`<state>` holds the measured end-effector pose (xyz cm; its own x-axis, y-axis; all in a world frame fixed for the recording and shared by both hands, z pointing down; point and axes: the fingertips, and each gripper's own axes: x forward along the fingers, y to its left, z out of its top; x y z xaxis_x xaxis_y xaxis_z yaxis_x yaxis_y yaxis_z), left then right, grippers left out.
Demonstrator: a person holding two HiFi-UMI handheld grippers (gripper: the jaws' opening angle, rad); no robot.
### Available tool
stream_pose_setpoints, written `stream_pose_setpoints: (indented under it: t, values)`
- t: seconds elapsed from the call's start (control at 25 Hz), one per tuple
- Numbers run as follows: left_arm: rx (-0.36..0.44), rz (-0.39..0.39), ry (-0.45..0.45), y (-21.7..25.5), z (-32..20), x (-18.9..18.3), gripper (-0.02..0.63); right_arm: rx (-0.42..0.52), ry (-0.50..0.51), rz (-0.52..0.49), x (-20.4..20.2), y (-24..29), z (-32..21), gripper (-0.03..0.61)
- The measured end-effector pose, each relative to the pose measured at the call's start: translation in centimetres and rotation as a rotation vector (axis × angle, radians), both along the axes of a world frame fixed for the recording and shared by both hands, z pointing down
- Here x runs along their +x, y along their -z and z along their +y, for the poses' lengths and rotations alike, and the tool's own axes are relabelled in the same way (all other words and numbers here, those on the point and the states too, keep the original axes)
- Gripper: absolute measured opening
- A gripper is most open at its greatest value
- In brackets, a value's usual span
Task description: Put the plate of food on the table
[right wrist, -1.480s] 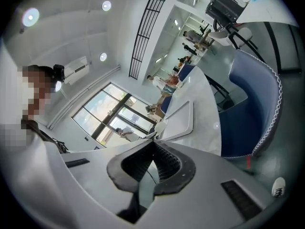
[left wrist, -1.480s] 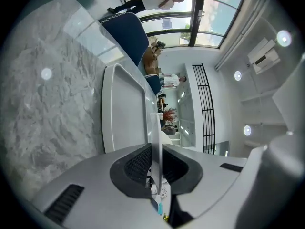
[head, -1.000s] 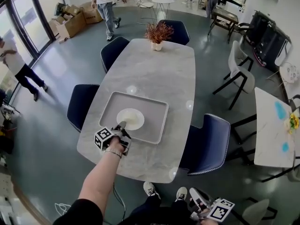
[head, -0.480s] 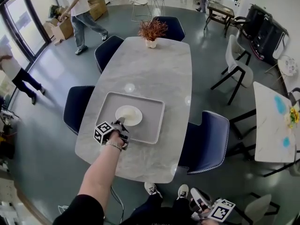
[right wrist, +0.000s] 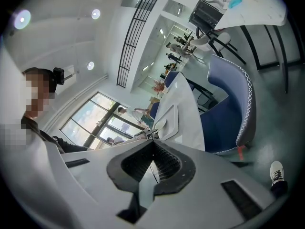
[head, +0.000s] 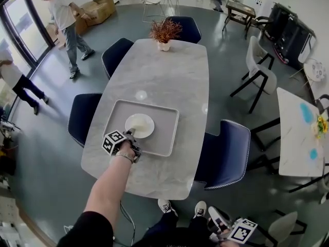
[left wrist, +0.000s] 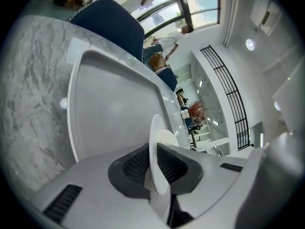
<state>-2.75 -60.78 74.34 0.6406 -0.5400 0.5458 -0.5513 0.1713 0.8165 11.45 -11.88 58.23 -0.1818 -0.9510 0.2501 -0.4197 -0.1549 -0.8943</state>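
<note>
At the tray's [head: 163, 134] near edge, our left gripper [head: 131, 134] pinches the plate [head: 140, 125] rim; our right gripper [right wrist: 153, 141] is closed, empty.

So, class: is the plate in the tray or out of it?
In: head view shows the plate inside the tray rim, left gripper shut on its edge.

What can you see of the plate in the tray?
Round, white, shallow and ceramic-looking, the plate shows no food. It lies roughly level over the middle of the grey tray on the marble table. The fingers of the left gripper clamp its near rim; whether it rests on the tray or is lifted is unclear.
</note>
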Motion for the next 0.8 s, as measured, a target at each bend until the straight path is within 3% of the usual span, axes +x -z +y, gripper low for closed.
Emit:
stream_pose_setpoints:
  t: [0.32, 0.64, 0.8]
  values:
    - [0.024, -0.146, -0.089, 0.1, 0.3, 0.1, 0.045, 0.004, 0.015, -0.037, -0.9, 0.1, 0.3, 0.011]
    - [0.071, -0.362, -0.299, 0.2, 0.6, 0.0, 0.143, 0.025, 0.001, -0.037, -0.9, 0.5, 0.4, 0.011]
    - [0.075, -0.417, -0.325, 0.1, 1.0, -0.8, 0.181, 0.030, -0.006, -0.026, -0.6, 0.4, 0.5, 0.011]
